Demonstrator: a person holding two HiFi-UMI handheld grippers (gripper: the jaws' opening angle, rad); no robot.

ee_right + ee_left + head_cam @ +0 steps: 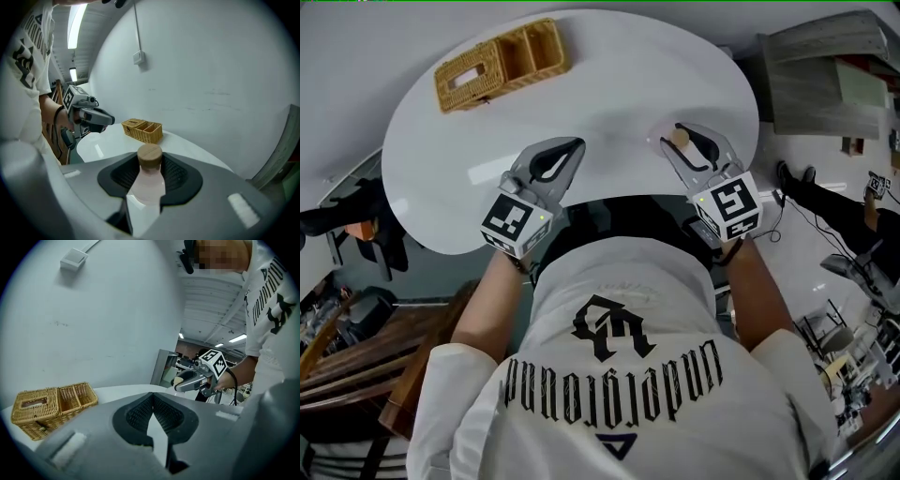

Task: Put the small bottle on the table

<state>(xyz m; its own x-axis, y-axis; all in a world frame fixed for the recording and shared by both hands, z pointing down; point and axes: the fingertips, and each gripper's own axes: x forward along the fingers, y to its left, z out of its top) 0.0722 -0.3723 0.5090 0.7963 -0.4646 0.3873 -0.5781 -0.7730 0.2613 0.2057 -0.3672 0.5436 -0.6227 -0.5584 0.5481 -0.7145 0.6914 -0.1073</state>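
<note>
Right claw [150, 159] clamps the small bottle [146, 185], cap toward its tips.

Pale pink bottle [149, 186], tan wooden cap [150, 157], between grey jaws; white bench [628, 103] beneath; golden wicker basket [502, 64] beyond.

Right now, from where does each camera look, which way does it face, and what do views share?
Head view: on the person's head, facing steeply down onto the white table; shirt and both forearms show.
Left gripper view: on the left gripper, facing along its shut, empty jaws across the table; torso and right hand show.
Right gripper view: on the right gripper, facing along jaws holding the small bottle; left forearm shows.
Shared: all three see the wicker basket.
</note>
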